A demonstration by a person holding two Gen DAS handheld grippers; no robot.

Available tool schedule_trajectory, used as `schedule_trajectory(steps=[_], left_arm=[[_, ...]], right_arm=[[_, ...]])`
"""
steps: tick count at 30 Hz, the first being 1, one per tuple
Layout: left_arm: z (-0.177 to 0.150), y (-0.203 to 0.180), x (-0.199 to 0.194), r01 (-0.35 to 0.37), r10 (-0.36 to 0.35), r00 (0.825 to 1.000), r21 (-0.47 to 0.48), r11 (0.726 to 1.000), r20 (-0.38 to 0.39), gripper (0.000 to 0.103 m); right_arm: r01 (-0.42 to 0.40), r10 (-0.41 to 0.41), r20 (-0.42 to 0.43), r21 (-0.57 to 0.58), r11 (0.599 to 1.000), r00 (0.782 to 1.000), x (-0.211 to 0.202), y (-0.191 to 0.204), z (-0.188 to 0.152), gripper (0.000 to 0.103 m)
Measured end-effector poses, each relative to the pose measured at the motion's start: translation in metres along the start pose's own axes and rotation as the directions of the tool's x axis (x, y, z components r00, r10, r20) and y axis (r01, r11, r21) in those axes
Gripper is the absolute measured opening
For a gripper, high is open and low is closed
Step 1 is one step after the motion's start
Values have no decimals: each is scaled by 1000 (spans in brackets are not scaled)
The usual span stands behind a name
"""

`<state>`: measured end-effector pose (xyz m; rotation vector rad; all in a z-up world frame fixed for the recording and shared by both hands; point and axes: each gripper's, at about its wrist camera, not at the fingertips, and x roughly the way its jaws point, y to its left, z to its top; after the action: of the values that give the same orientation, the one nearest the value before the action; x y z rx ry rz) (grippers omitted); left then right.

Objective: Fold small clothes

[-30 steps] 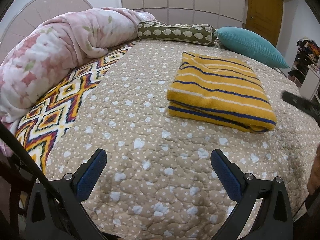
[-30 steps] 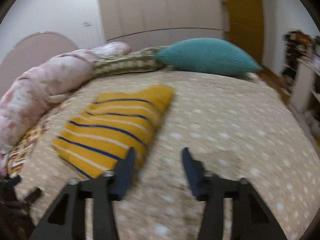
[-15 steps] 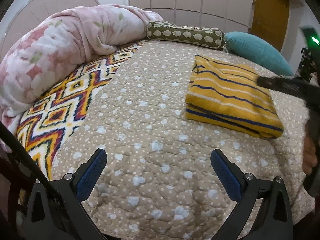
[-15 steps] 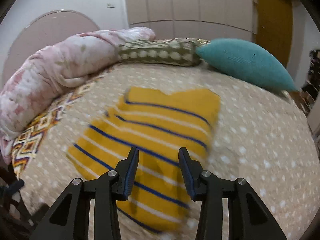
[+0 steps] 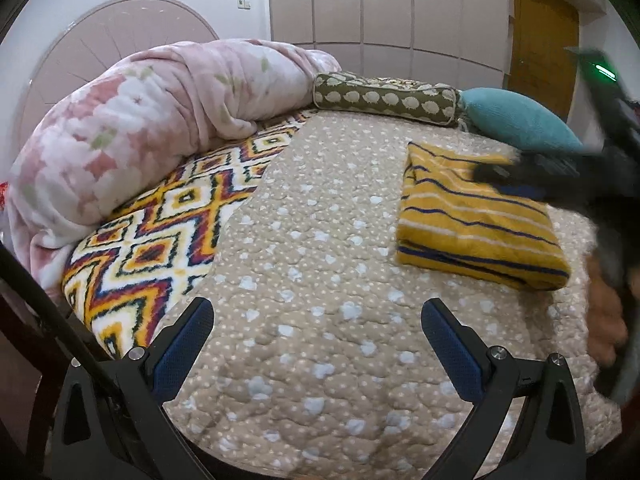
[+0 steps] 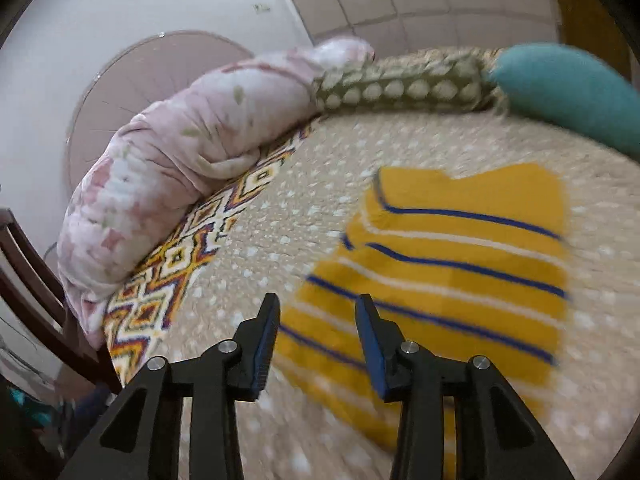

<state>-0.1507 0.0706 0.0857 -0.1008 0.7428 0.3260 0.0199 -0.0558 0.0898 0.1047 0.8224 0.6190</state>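
Note:
A folded yellow garment with blue and white stripes [image 5: 472,220] lies on the beige dotted quilt [image 5: 320,280], right of centre. It also shows in the right wrist view [image 6: 460,264], blurred. My left gripper [image 5: 318,324] is wide open and empty, low over the quilt's near part, left of the garment. My right gripper [image 6: 318,320] is open with a narrower gap, empty, hovering over the garment's near left edge. It shows in the left wrist view [image 5: 540,176] as a blurred dark shape above the garment.
A rolled pink floral blanket [image 5: 140,132] lies along the left. A patterned zigzag blanket [image 5: 168,232] lies beside it. An olive bolster [image 5: 384,98] and a teal cushion [image 5: 516,120] sit at the far edge. A wooden chair [image 6: 36,300] stands left of the bed.
My right gripper has swung left over the garment, now near its left edge. The left gripper has pulled back and turned left a little, still open. The garment has not moved.

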Motion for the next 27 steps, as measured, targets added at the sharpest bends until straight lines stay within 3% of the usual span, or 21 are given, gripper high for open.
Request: schedule_trajectory(steps=[2, 5, 11, 19, 27], left_arm=[[1, -8, -4, 10, -10, 1000, 6, 1000, 4, 103], [0, -28, -12, 22, -22, 1000, 40, 999, 12, 103], [-7, -67, -24, 60, -59, 998, 101, 993, -9, 103], [-18, -103, -29, 81, -77, 997, 172, 982, -29, 103], [-21, -103, -25, 79, -72, 996, 174, 982, -45, 103]], right_arm=[[103, -102, 50, -15, 995, 994, -30, -6, -20, 48], [253, -252, 105, 5, 967, 962, -69, -24, -53, 56], [362, -379, 117, 141, 921, 918, -115, -72, -93, 62], [381, -411, 132, 205, 901, 902, -131, -95, -114, 66], [384, -411, 112, 203, 901, 905, -123, -95, -120, 68]])
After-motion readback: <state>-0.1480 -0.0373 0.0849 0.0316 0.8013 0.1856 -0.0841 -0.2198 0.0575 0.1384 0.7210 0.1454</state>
